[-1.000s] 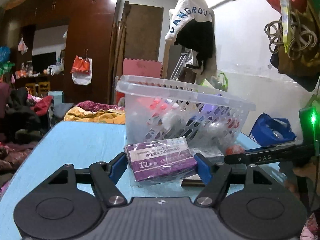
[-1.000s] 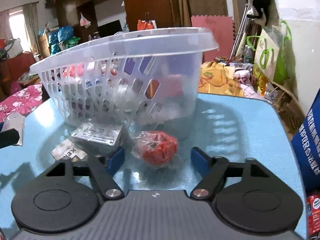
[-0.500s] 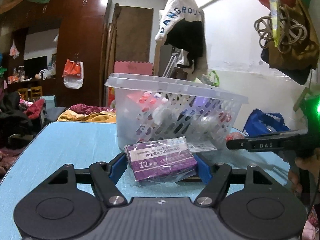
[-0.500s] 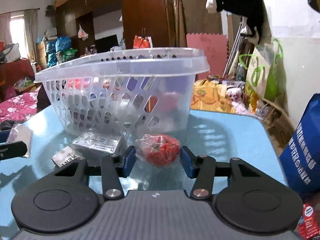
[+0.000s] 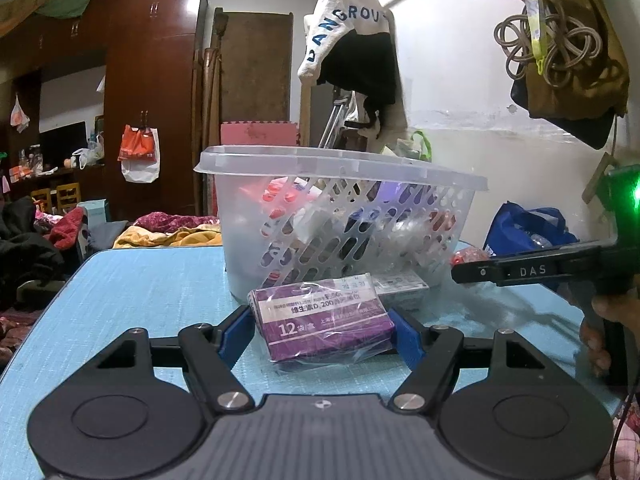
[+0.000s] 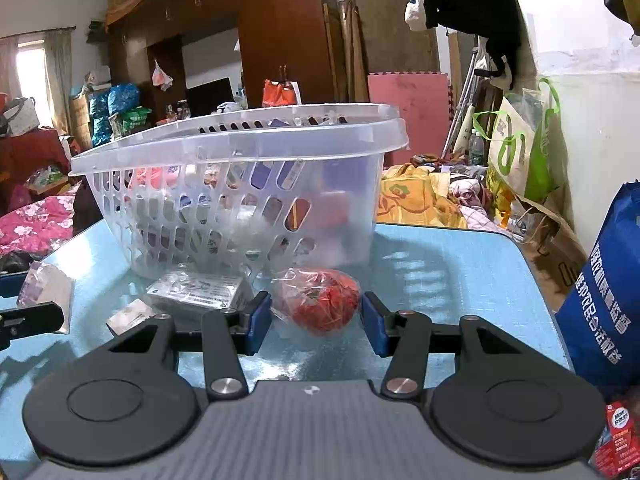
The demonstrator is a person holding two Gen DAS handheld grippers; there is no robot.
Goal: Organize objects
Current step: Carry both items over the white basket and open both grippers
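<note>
Two wrapped items are under grip at once, both on the blue table [image 6: 460,264] at the foot of the clear perforated basket [image 6: 240,148], neither yet lifted over its rim.

The purple box [image 5: 324,322], loose in a clear film bag, sits between the blue pads of the left gripper [image 5: 323,330]. The jaws stand fairly wide, with both pads against the box's ends. Risk: the pads bear partly on film rather than card, so the box may slide inside its wrapper or rotate on the lift and drop short of the basket.

The red bundle [image 6: 318,304], also in crinkled film, lies between the pads of the right gripper [image 6: 316,322]. Those jaws have just been closing and now stand narrow; the left pad meets the film, while a thin gap seems to remain at the right pad. Whether the grip is firm cannot be confirmed. Risk: the soft, rounded bundle could squirt forward out of the jaws.

A silver blister packet [image 6: 200,290] and a small white card [image 6: 130,316] lie just beside the right gripper's left finger and could be dragged.

The basket is light and already well filled; a knock on its rim from either load could shift or tip it.
</note>
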